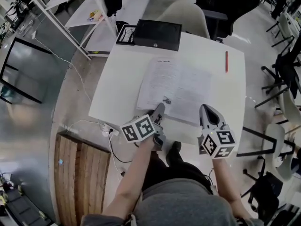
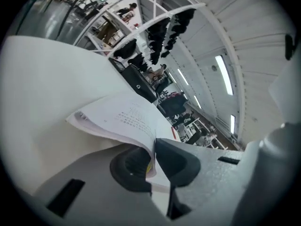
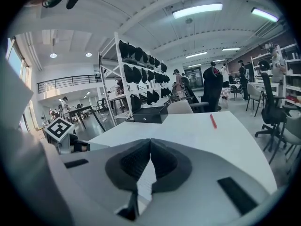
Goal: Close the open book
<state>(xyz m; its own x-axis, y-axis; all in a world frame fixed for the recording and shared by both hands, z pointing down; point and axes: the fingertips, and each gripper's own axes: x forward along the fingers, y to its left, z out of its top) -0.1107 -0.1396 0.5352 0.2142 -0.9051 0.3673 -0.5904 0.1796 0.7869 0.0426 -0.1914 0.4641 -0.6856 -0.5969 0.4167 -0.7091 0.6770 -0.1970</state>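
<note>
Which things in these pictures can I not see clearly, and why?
- Print on the open book: too small in the head view, blurred in the left gripper view.
- Part of the book's near edge: covered by the left hand-held gripper, head view.
- How many pages it pinches: hidden between its pads, left gripper view.

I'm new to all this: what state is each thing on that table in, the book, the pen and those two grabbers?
book: open, lying on the table, with its near left corner pages pinched.
left gripper: shut on the book's corner pages.
right gripper: shut, with nothing between its jaws, at the book's near edge.
red pen: lying flat, apart from the book.
</note>
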